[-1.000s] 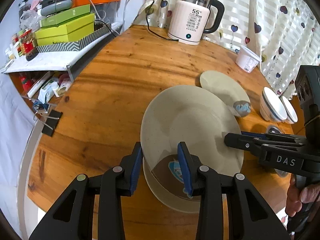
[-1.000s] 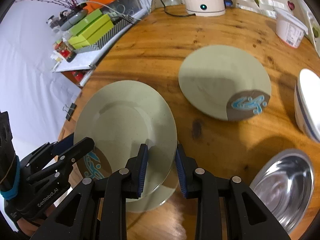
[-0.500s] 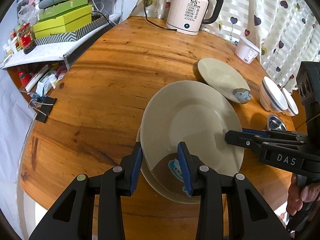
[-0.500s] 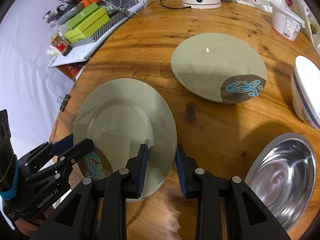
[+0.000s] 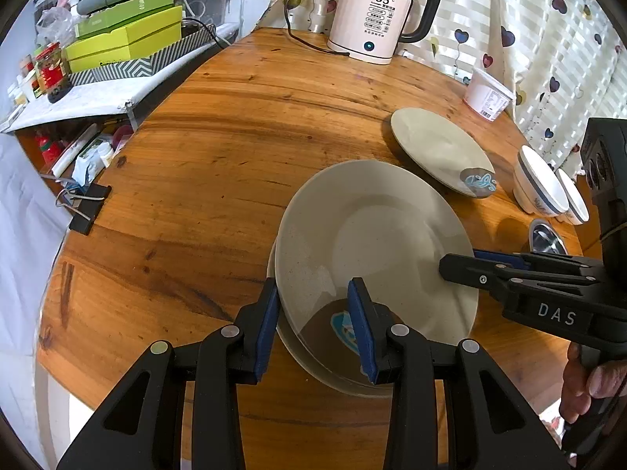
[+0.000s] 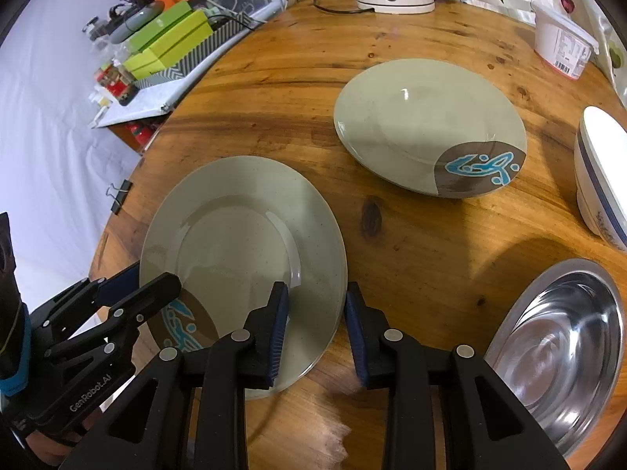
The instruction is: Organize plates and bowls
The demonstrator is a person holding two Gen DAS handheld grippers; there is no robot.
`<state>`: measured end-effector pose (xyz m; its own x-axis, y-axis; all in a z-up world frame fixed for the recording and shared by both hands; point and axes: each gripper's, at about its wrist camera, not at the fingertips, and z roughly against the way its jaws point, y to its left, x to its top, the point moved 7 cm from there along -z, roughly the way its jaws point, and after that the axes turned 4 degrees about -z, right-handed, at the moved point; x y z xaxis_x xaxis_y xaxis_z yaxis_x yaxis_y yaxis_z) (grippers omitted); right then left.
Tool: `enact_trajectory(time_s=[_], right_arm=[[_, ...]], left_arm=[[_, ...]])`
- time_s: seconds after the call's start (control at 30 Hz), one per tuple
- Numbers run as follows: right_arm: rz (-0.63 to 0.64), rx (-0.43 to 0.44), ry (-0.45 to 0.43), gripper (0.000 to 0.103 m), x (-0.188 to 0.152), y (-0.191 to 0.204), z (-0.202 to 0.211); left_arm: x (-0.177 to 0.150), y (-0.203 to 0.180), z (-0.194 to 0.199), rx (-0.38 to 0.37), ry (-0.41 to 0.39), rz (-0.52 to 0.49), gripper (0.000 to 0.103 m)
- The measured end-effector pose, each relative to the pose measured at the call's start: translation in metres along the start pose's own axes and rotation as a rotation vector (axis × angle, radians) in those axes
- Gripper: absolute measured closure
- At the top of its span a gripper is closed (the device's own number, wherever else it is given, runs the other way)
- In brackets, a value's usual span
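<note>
A sage-green plate (image 5: 372,243) (image 6: 243,243) with a brown and blue patch hangs just over a matching plate (image 5: 333,385), of which only a sliver of rim shows. My left gripper (image 5: 315,321) is shut on the upper plate's near rim by the patch. My right gripper (image 6: 315,325) is shut on the opposite rim and reaches in from the right in the left wrist view (image 5: 462,264). A third green plate (image 6: 423,117) lies farther back on the round wooden table (image 5: 235,137). White bowls (image 5: 539,188) and a steel bowl (image 6: 556,344) sit at the right.
A white kettle (image 5: 376,19) with its cord stands at the table's far edge, a white tub (image 5: 488,96) to its right. A black binder clip (image 5: 88,215) lies at the left edge. Green boxes (image 5: 125,39) sit on a shelf beyond the table.
The held plate has come down over the plate beneath, which now shows much less rim. Both grippers kept their hold throughout.
</note>
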<state>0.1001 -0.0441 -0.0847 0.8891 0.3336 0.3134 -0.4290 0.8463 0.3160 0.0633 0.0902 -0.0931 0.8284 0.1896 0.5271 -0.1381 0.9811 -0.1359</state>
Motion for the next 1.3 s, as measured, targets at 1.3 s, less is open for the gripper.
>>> enact_trajectory(time_s=[1.3], right_arm=[[0.009, 0.0, -0.044, 0.065, 0.0024, -0.0009, 0.0019]], left_arm=[[0.0005, 0.0077, 0.0039, -0.009, -0.032, 0.026, 0.066]])
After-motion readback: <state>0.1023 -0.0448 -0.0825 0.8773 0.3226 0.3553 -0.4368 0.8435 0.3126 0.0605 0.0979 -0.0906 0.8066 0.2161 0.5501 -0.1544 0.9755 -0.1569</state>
